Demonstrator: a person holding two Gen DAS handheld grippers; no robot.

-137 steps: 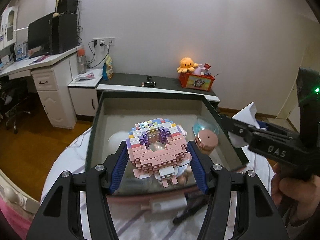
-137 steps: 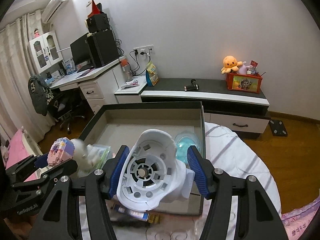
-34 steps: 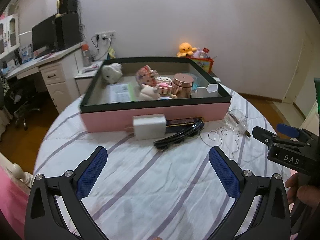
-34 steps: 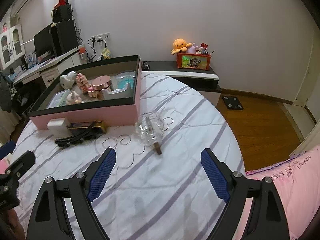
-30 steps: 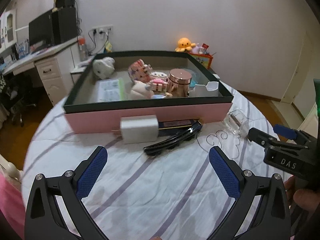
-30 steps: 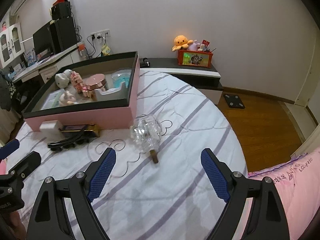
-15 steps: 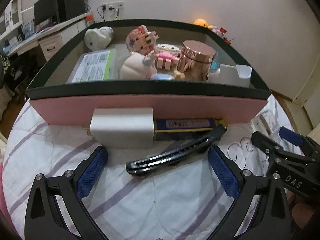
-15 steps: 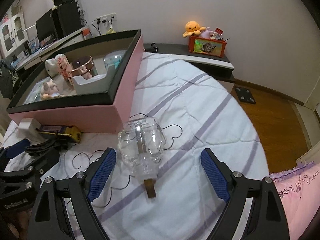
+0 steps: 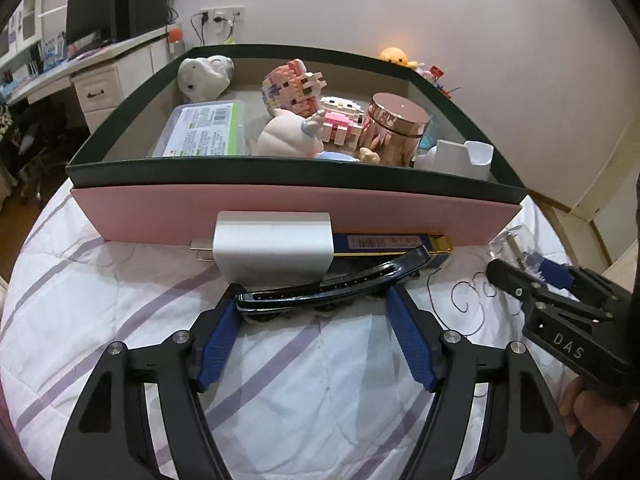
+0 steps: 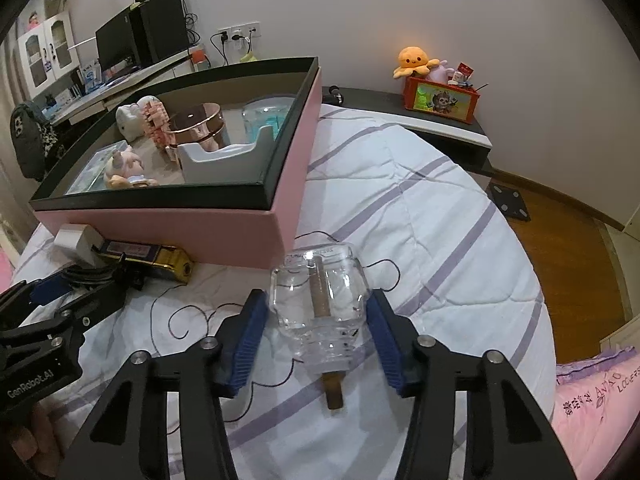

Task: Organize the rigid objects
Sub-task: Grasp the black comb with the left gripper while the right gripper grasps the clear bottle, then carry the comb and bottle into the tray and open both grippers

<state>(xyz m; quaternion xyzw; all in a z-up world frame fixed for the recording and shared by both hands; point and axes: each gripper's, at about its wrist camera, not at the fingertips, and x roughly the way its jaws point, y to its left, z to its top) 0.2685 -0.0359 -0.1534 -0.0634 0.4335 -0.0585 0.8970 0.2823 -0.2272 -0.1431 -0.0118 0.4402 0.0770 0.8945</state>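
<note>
**Room setting behind the work surface**

A plain white wall (image 10: pixel 440 12) is seen at the back, with a socket strip (image 10: pixel 238 33) mounted on it. A white desk (image 9: pixel 100 80) carrying a dark monitor (image 10: pixel 116 46) and a black speaker (image 10: pixel 160 28) is placed at the left, beside a glass-door cabinet (image 10: pixel 42 54). A low dark-topped sideboard (image 10: pixel 420 118) is set along the wall. The floor (image 10: pixel 568 240) is laid in brown wood. A striped white bedspread (image 10: pixel 420 220) is spread in the foreground.
</note>
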